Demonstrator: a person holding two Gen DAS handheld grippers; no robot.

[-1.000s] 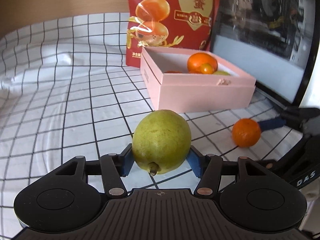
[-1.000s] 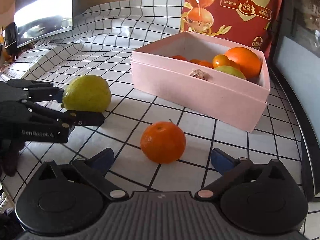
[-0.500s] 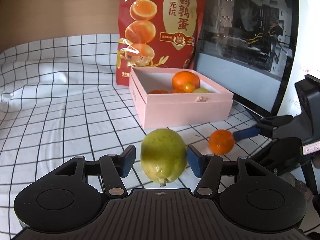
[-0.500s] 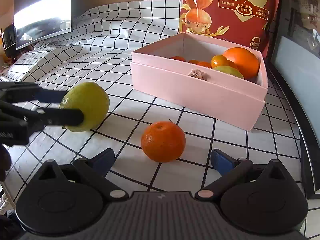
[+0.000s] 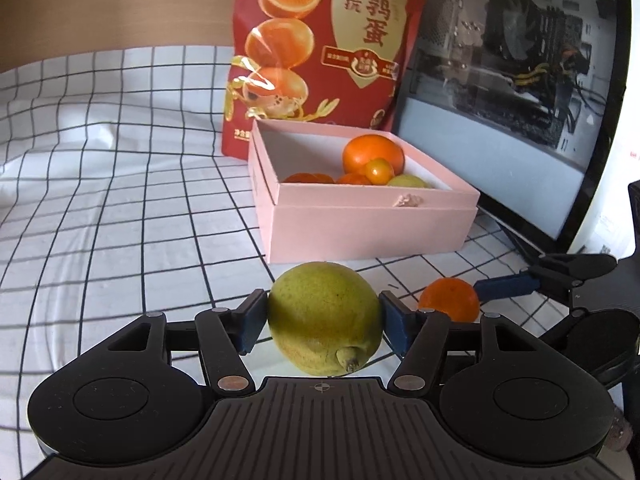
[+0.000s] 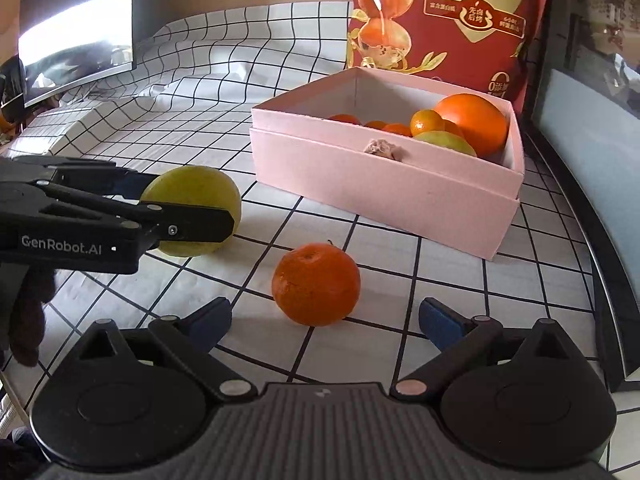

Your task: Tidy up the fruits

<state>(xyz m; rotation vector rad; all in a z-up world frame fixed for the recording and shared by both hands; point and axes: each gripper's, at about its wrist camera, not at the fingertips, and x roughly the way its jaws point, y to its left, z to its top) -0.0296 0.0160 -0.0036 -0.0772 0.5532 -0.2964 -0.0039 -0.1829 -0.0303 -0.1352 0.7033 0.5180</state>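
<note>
Left gripper (image 5: 323, 316) pads clamped on green pear (image 5: 324, 316), jaws just widened slightly; right gripper (image 6: 324, 318) spread wide around tangerine (image 6: 316, 284), untouching.

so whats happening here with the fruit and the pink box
A person is sorting fruit with two handheld grippers. The left gripper holds a green pear, its jaws just eased wider. The right gripper sits open around a mandarin still on the checked cloth. The pink box beyond already holds several fruits.
</note>
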